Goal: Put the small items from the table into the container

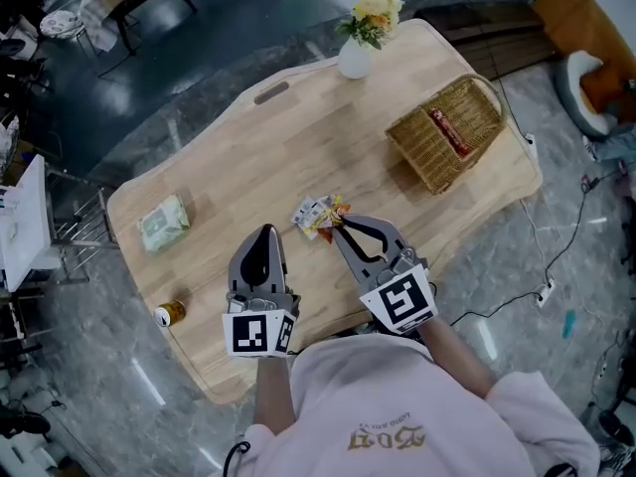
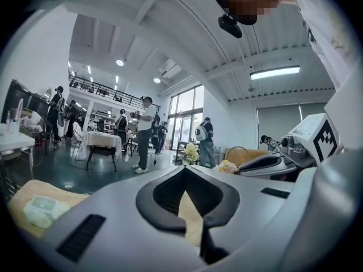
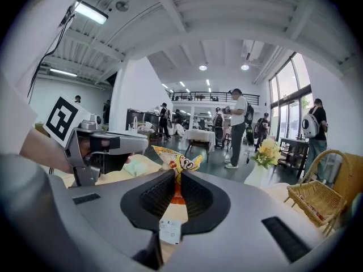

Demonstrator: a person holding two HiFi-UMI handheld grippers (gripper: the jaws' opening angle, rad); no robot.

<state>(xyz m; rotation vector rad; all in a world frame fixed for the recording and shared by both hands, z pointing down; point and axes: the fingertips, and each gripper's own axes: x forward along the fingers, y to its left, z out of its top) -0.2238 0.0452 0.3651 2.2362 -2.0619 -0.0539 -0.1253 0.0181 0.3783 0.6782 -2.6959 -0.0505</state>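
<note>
Partly hidden, a snack packet (image 3: 176, 162) sits clamped in the right gripper (image 3: 173, 177); left gripper (image 2: 184, 170) jaws meet, empty.

The right gripper (image 3: 174, 180) grips a yellow snack packet (image 3: 180, 162) between its jaws.

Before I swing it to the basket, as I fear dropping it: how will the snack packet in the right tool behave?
Probably floppy and light: the snack packet is thin crinkled film pinched in the right tool. Likely slippery, since its print looks glossy, so it may slide out.
</note>
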